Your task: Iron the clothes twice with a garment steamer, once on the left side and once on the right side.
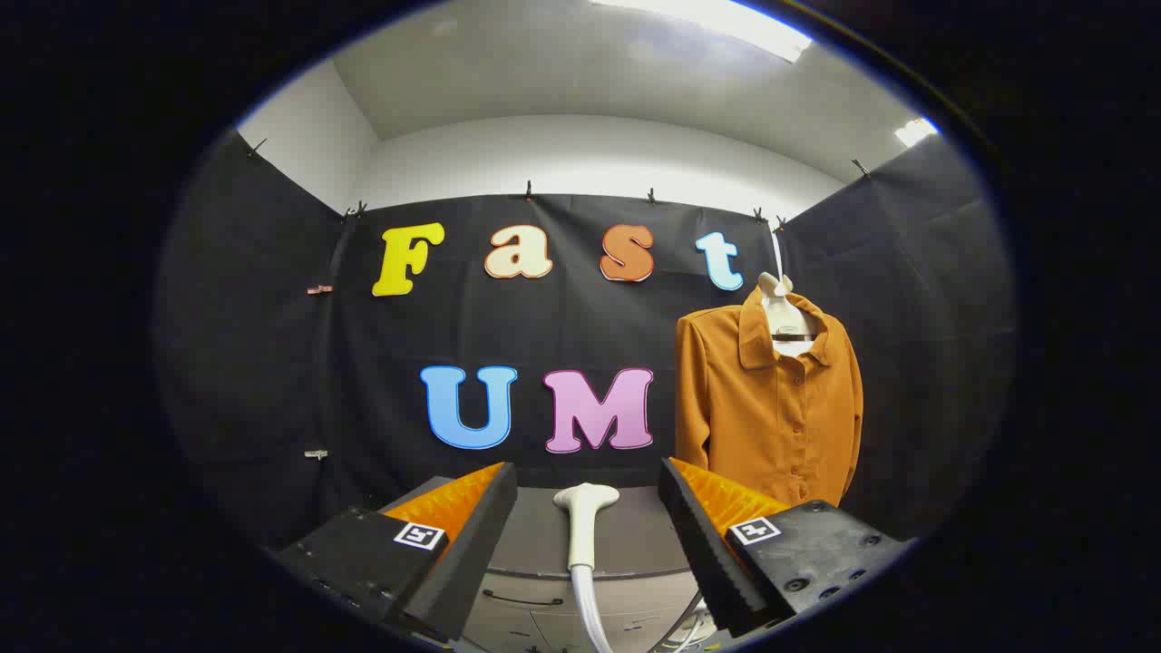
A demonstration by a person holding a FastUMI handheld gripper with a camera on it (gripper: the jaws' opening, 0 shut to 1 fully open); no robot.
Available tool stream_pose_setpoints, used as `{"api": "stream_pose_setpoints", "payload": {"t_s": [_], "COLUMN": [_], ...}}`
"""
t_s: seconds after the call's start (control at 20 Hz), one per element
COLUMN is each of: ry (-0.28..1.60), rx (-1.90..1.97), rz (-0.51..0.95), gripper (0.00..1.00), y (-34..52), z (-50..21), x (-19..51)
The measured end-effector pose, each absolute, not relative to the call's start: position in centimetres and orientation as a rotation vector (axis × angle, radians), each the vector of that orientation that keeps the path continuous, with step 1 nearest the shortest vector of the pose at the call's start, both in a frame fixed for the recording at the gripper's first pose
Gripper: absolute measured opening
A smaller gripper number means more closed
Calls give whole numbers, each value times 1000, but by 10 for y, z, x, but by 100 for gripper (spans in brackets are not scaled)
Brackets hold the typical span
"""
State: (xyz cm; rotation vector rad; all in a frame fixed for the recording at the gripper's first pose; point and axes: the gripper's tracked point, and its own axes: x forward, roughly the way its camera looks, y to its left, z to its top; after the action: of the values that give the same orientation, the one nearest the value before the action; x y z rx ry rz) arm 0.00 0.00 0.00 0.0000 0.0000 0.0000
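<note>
A handheld gripper (588, 508) is pointing forward into a booth, its two fingers spread wide apart and holding nothing. Standing upright in the gap between them, touching neither, is a pale steamer head (585, 526), its rounded top facing up and its handle running down into a light hose (594, 617) that is trailing away underneath. The head is sitting at the near edge of a grey table (635, 535). Farther back and to the right, an orange-brown buttoned shirt (771, 408) is hanging on a white hanger (785, 313) against the black cloth wall, well apart from the steamer. The step in hand looks to be picking up the steamer, with no ironing of the shirt begun. To do it well, the person would likely be lowering the fingers evenly on either side of the handle, just below the wide head, and closing squarely so it does not twist, then lifting with the hose left slack before swinging right toward the shirt.
</note>
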Motion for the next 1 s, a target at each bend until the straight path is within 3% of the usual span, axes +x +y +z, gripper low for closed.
{"api": "stream_pose_setpoints", "payload": {"t_s": [1.0], "ry": [18], "rx": [-20], "rz": [4], "gripper": [97], "y": [24], "z": [-3], "x": [-2]}}
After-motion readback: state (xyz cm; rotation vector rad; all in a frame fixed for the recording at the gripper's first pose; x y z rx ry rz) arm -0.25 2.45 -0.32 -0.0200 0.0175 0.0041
